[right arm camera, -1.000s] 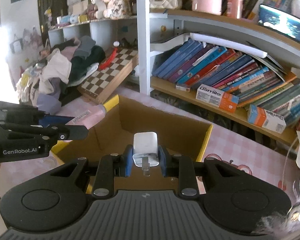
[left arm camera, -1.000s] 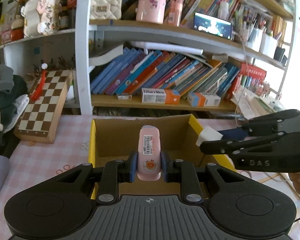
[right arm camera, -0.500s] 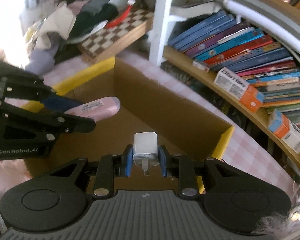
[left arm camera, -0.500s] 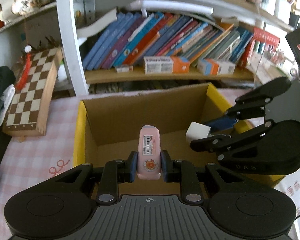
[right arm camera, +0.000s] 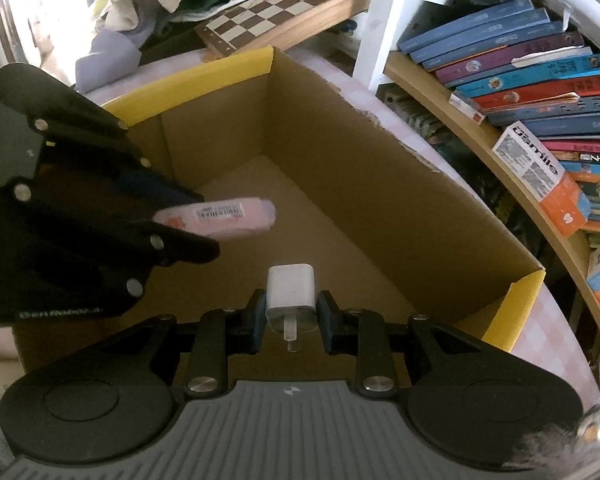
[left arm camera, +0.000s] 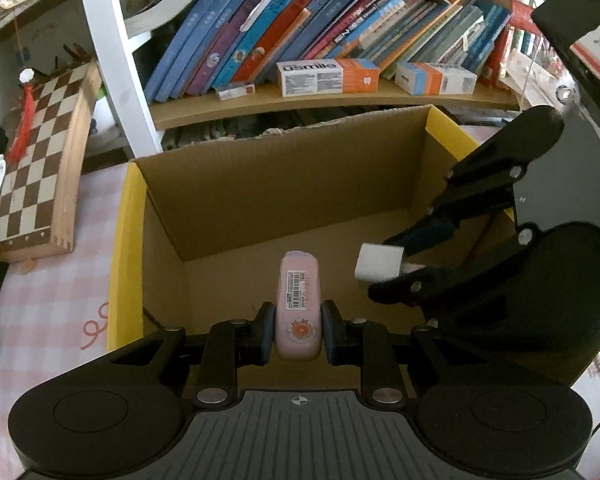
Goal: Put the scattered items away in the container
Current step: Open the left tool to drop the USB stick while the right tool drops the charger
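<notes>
Left gripper (left arm camera: pixel 294 330): jaws clamped on small pink plastic tube (left arm camera: pixel 299 304) by its base, above open yellow-rimmed cardboard box (left arm camera: pixel 126 248); likely light, smooth, slightly squashy. Right gripper (right arm camera: pixel 291 316): jaws pinching white plastic plug charger (right arm camera: pixel 290 294) by flat sides; rigid, light.

The left gripper (left arm camera: pixel 296 334) is covering the lower end of the pink tube (left arm camera: pixel 299 300), so its cap is not showing. The right gripper (right arm camera: pixel 291 316) is hiding the sides of the white charger (right arm camera: pixel 290 294). The front wall of the cardboard box (left arm camera: pixel 236 200) is lying behind both gripper bodies.
</notes>
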Tool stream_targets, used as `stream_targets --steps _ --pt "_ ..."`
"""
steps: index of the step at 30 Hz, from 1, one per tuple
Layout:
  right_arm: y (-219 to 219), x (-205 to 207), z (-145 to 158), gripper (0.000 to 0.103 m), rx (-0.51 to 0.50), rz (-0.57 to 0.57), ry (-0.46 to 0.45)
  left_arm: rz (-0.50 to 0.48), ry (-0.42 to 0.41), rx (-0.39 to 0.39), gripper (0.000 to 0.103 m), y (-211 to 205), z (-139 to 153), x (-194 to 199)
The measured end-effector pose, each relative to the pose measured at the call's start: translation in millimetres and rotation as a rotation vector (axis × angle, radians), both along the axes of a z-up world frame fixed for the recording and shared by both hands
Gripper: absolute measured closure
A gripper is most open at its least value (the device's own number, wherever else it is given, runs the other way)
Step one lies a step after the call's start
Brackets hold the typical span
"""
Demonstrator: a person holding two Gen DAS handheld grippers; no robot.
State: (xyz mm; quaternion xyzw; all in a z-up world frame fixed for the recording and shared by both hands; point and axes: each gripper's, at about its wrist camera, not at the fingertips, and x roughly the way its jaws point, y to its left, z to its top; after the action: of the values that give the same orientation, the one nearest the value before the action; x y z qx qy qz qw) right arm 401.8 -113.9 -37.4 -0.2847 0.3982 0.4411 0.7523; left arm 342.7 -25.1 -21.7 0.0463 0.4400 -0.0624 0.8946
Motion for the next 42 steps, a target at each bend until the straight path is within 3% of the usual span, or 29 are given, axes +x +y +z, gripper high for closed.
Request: stream_targets --steps 25,38,42 --pt "-3 -5 -5 0.078 -0.059 -0.025 0.021 -0.099 0.056 0.024 0.08 -11 -6 11" --pt "-5 -4 -3 0.077 -0.034 -0.032 0.041 -0.113 0.057 0.021 0.08 -12 -6 12" --pt "-5 -5 -3 0.07 -0.03 -0.032 0.042 -0.11 0.054 0.017 0.077 -13 -3 11"
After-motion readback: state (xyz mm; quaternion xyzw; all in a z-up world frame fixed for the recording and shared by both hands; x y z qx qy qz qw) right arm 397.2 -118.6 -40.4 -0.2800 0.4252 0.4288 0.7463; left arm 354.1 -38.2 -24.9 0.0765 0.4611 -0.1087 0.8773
